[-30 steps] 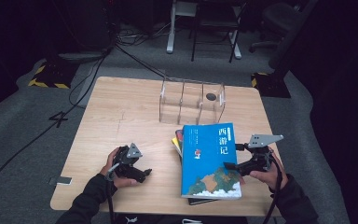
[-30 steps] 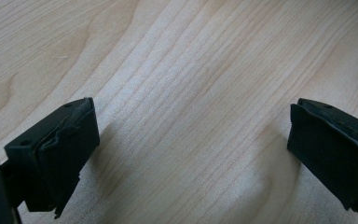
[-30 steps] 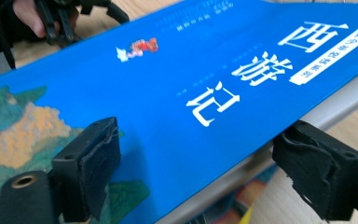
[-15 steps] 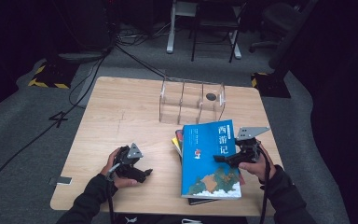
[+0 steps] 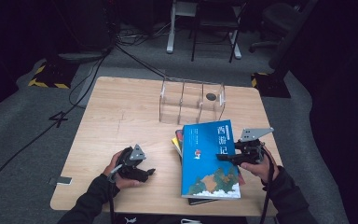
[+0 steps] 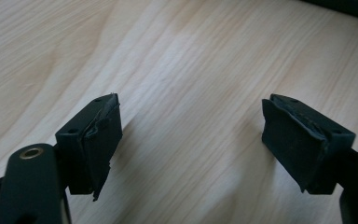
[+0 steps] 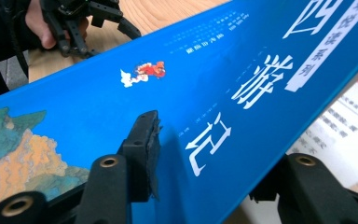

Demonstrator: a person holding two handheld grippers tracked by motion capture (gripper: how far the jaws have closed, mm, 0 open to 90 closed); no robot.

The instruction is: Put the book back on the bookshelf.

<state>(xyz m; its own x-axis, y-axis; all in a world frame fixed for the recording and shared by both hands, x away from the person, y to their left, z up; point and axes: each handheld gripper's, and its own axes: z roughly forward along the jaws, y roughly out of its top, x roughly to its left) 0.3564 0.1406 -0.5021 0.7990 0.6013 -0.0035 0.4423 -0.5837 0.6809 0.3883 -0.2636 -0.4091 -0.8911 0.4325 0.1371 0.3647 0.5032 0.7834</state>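
Observation:
A blue book (image 5: pixel 209 158) with white Chinese characters lies on top of a small stack at the table's front right. My right gripper (image 5: pixel 223 157) reaches in from the right at that book's right edge. In the right gripper view the blue book (image 7: pixel 205 93) runs between the jaws of my right gripper (image 7: pixel 214 154), one pad (image 7: pixel 144 140) over the cover and the other jaw under the edge. These jaws have just been closing and a gap still shows. My left gripper (image 5: pixel 145 169) rests at the front left. Seen close, my left gripper (image 6: pixel 191 135) is open over bare wood after closing slightly.
A clear acrylic rack (image 5: pixel 192 100) stands behind the stack near the far edge of the wooden table (image 5: pixel 121 116). Other books (image 5: pixel 177 140) stick out under the blue one, one with white pages (image 7: pixel 340 126). Chairs and cables lie on the floor beyond.
My right gripper has slid left onto the blue book's right edge and its jaws have narrowed around it. The left hand has stayed in place.

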